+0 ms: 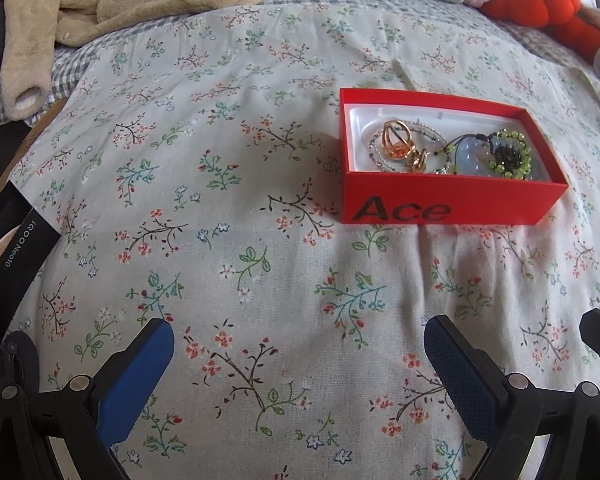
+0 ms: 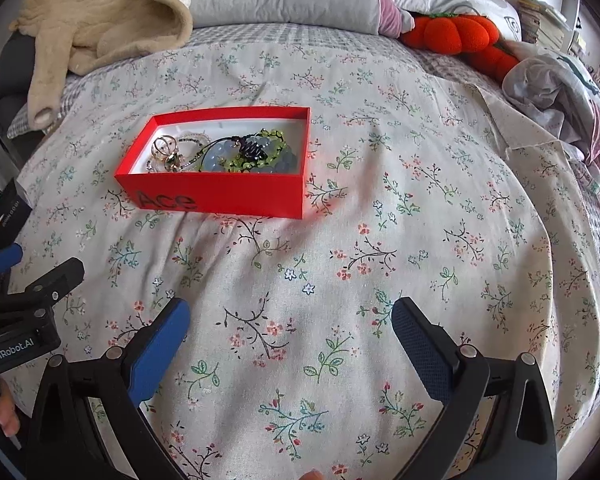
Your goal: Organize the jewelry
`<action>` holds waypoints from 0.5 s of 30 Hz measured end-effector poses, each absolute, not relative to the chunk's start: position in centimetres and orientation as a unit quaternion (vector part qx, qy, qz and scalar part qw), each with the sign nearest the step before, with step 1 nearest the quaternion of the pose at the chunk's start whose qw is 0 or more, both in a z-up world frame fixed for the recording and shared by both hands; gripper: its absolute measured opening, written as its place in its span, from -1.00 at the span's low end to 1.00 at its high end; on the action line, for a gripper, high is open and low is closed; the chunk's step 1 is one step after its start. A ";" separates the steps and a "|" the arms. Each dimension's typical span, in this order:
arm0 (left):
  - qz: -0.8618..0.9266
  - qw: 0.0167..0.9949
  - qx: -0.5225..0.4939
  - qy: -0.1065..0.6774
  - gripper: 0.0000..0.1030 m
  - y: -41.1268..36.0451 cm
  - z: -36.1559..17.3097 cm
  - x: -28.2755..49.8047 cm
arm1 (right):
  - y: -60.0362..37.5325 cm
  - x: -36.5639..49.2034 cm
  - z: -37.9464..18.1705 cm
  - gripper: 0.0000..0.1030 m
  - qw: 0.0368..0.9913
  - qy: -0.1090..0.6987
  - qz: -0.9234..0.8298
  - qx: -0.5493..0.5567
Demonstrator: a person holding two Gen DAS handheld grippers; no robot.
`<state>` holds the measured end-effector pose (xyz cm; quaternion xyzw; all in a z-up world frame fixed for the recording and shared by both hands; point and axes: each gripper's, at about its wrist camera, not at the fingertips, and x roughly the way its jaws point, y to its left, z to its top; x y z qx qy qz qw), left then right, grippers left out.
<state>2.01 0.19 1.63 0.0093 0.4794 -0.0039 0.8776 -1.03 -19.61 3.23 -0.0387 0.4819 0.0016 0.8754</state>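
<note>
Ahead of the wide-open, empty right gripper (image 2: 290, 336), up and leftward, the red box (image 2: 220, 196) holds the tangled jewelry (image 2: 236, 152); the left gripper (image 1: 298, 354) also gapes empty. Grabbing one strand could drag the whole knot out.

Soft, even daylight; the floral-printed cotton bedspread (image 1: 260, 200) shows only faint shadows. Strong fisheye curvature bends both views, with dark vignetted corners in the right wrist view. Focus sharp.

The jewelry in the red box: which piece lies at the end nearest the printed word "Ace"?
The gold wire ring, shaped like an open cage. It lies at the box's left end, above the lettering; the green beaded piece lies at the opposite end.
</note>
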 end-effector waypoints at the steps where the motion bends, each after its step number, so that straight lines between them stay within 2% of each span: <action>1: -0.004 0.877 0.010 0.480 0.99 0.2 1.6 2.1 | -19.6 -1.0 3.2 0.98 0.875 0.483 0.002 -0.039; 15: -0.005 0.875 0.017 0.483 0.99 -0.4 1.1 2.2 | -20.1 -0.2 2.8 0.98 0.872 0.488 -0.012 -0.028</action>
